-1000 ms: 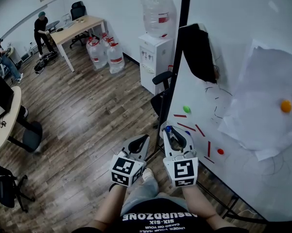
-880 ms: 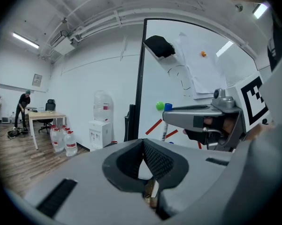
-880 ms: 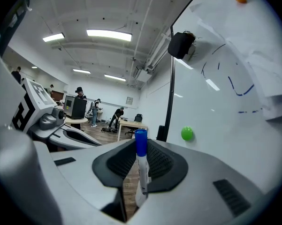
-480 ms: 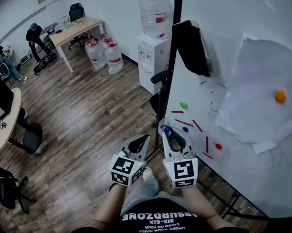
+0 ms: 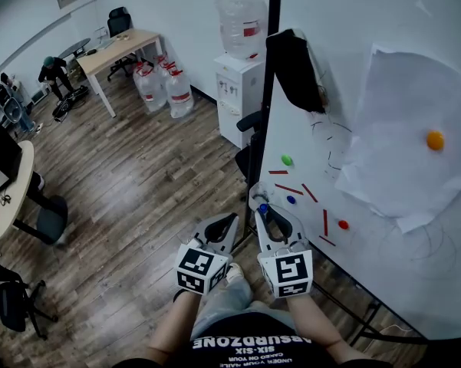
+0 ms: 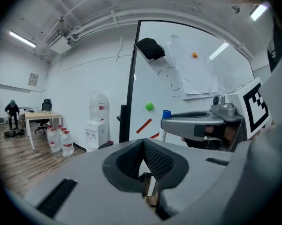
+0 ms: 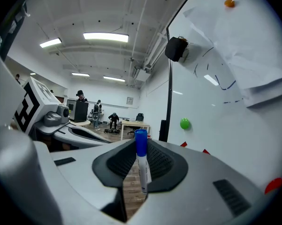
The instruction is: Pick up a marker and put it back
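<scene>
The left gripper (image 5: 224, 221) and the right gripper (image 5: 264, 205) are held side by side in front of the body, close together but apart, and are pointed forward and nearly level. Each is carried on a bare forearm, the left (image 5: 169, 330) and the right (image 5: 317, 324). The left jaws are closed tip to tip with nothing between them. The right jaws are clamped on a marker (image 7: 141, 165), which is gripped upright with its blue cap on top.

the marker (image 7: 141, 165) stands in the right tool (image 7: 141, 146), whiteboard (image 7: 234, 139) to its right, water dispenser (image 5: 242, 90) beyond
</scene>
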`<act>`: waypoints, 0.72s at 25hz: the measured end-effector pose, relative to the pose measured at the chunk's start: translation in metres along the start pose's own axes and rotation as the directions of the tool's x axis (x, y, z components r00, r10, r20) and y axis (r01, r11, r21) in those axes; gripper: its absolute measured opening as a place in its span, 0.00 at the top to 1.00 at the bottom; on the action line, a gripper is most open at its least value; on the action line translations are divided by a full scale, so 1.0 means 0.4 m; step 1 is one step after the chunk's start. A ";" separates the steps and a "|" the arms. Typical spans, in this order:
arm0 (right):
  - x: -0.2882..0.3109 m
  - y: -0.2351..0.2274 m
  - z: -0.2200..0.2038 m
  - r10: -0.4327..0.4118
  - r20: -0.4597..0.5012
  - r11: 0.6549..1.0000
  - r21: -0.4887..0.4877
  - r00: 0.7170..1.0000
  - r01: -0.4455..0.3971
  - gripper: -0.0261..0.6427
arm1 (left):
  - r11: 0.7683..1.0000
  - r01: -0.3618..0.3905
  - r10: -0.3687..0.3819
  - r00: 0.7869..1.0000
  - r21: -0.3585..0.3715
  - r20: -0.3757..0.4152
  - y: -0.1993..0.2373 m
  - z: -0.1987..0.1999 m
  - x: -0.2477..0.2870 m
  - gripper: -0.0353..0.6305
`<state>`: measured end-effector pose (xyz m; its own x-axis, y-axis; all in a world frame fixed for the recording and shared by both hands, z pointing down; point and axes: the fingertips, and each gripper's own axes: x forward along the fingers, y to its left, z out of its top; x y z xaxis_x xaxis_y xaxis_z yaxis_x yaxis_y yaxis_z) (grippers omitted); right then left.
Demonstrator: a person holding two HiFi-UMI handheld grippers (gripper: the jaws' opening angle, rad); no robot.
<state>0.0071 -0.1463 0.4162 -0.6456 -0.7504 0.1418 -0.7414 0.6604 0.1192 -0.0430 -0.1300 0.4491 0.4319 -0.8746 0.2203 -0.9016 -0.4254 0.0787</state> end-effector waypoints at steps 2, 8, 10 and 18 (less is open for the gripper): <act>-0.006 0.001 -0.009 0.004 -0.005 1.000 0.006 1.000 -0.004 0.86 | 1.000 0.002 -0.002 1.000 -0.003 0.003 -0.006 0.001 -0.002 0.94; -0.025 0.006 -0.044 0.014 -0.029 1.000 0.016 0.999 -0.014 0.86 | 1.000 0.021 -0.021 1.000 -0.004 -0.006 -0.037 -0.004 -0.011 0.94; -0.031 0.008 -0.055 0.018 -0.037 1.000 0.021 0.999 -0.017 0.86 | 1.000 0.025 -0.025 1.000 -0.004 -0.006 -0.046 -0.005 -0.013 0.94; -0.052 0.018 -0.085 0.028 -0.054 0.998 0.053 0.998 -0.025 0.86 | 0.999 0.037 -0.037 0.999 -0.010 -0.010 -0.070 -0.022 -0.028 0.94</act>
<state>0.0214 -0.1252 0.4474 -0.6552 -0.7289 0.1983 -0.7336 0.6766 0.0630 -0.0227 -0.1063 0.4528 0.4647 -0.8559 0.2269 -0.8852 -0.4550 0.0966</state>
